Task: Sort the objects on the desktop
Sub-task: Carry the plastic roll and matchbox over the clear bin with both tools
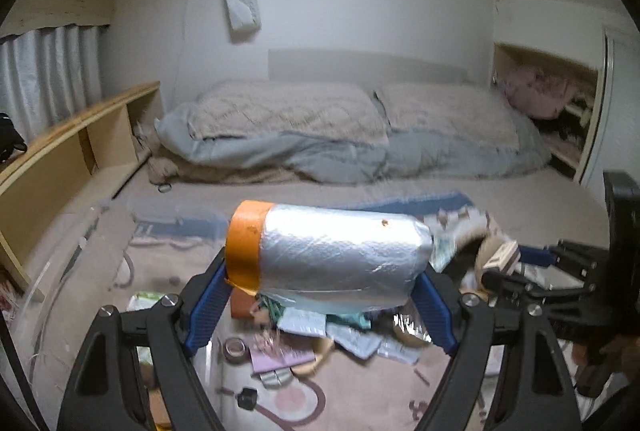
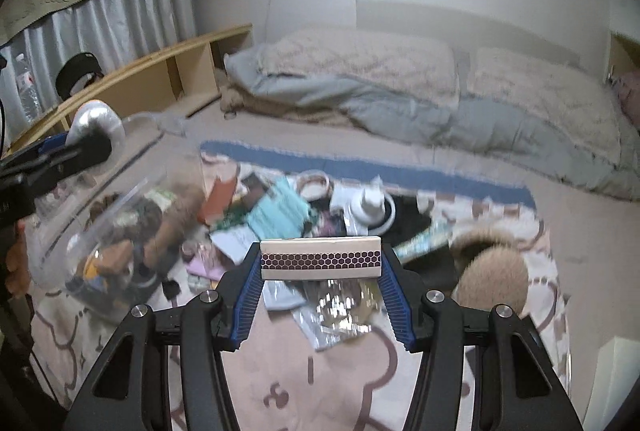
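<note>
pink rug [image 2: 340, 383] (cluttered), bedding [image 2: 400, 87] behind

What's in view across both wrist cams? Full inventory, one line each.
Foil-wrapped roll: 1, silver with orange end, held in left gripper.
Small box: 1, white with purple honeycomb band, held in right gripper.
Clear plastic container: 1, transparent, left on the rug, part filled.
Tape roll: 1, brownish, on the rug.
White bottle: 1, in the pile.
Furry item: 1, beige, right on the rug.
Rug: 1, pink, blue-edged.
Bedding: grey and beige, by the wall.
Wooden shelf: 1, left.
Left gripper: black, blue pads.
Right gripper: same.
</note>
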The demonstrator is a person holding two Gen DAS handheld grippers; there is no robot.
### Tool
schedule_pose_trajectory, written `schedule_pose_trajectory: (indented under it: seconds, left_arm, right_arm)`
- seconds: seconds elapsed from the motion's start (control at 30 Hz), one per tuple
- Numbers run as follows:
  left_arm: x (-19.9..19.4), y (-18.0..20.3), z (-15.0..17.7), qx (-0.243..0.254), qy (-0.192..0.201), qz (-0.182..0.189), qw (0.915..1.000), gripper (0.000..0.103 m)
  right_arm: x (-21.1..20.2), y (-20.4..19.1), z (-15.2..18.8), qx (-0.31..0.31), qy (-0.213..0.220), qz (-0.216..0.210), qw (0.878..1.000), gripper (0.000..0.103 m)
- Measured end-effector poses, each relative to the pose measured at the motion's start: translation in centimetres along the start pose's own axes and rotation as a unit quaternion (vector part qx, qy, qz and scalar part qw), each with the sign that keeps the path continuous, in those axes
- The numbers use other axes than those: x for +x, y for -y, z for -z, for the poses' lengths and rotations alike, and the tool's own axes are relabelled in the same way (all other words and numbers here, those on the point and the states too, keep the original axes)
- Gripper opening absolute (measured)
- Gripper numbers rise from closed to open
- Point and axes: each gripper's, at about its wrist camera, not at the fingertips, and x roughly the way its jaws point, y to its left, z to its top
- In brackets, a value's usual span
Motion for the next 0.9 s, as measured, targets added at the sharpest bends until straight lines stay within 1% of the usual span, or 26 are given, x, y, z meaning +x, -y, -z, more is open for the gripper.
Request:
schedule_pose_trajectory:
  seconds: [0.17, 0.23, 0.33, 0.47, 0.63, 0.73, 0.83, 0.9]
  left_arm:
    - [-2.2, -2.4, -2.0, -0.014, 0.037, -0.020, 0.9990, 0.083]
    - [-3.0, -3.8, -2.6, -0.024, 0.051, -0.026, 0.9981, 0.083]
    - [-4.0, -5.5, -2.7, -0.029, 0.066, -0.043, 0.9965, 0.083]
    - [-4.7, -8.1, -2.4, -0.031, 0.072, -0.067, 0.9947, 0.083]
    - [-5.2, -11.4, -1.5, -0.040, 0.068, -0.087, 0.9930, 0.083]
    - [-5.4, -12.9, -0.8, -0.041, 0.065, -0.105, 0.9915, 0.083]
    - [-5.2, -14.3, -0.1, -0.053, 0.060, -0.119, 0.9897, 0.083]
    - [-5.1, -15.2, 0.2, -0.065, 0.054, -0.119, 0.9892, 0.083]
  right_arm:
    - [-1.0, -1.6, -2.0, -0.007, 0.049, 0.005, 0.999, 0.056]
    - [-1.2, -1.9, -2.7, -0.005, 0.061, 0.004, 0.998, 0.056]
    - [-1.4, -2.6, -3.5, -0.010, 0.074, 0.008, 0.997, 0.056]
    - [-1.4, -3.7, -4.6, -0.024, 0.089, 0.017, 0.996, 0.056]
    - [-0.4, -5.6, -5.4, -0.031, 0.092, 0.008, 0.995, 0.056]
    - [0.6, -7.3, -5.9, -0.034, 0.085, -0.011, 0.996, 0.056]
    - [1.7, -9.7, -6.3, -0.043, 0.075, -0.038, 0.996, 0.056]
    - [2.6, -11.6, -6.7, -0.053, 0.067, -0.057, 0.995, 0.056]
